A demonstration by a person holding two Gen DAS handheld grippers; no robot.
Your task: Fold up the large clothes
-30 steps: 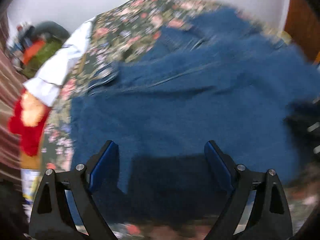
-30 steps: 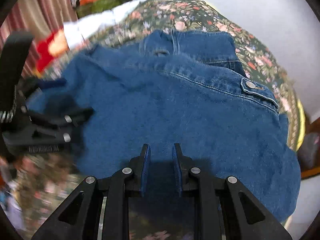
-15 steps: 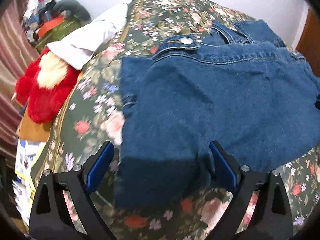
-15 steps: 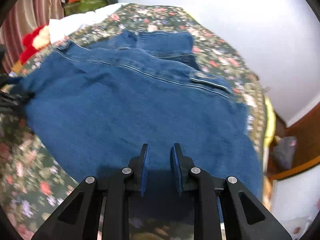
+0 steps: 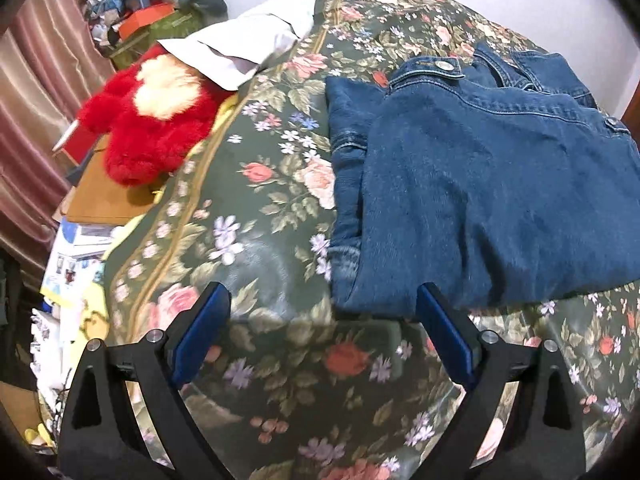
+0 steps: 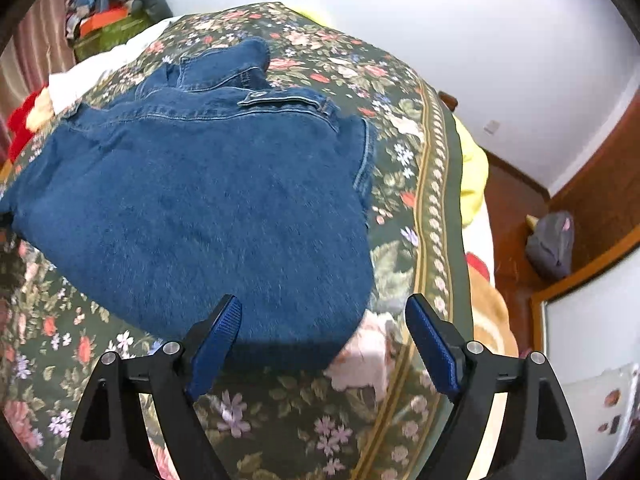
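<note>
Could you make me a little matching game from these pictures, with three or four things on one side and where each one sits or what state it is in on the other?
Things:
1. denim jacket
2. red plush toy
3. white pillow
4. left gripper

Places or states:
A. off the bedspread's edge, on a brown board
B. open, with nothing between its pads
C. folded, lying on the floral bedspread
D. at the far end of the bed, partly over the plush toy

Pairs: 1-C, 2-A, 3-D, 4-B
</note>
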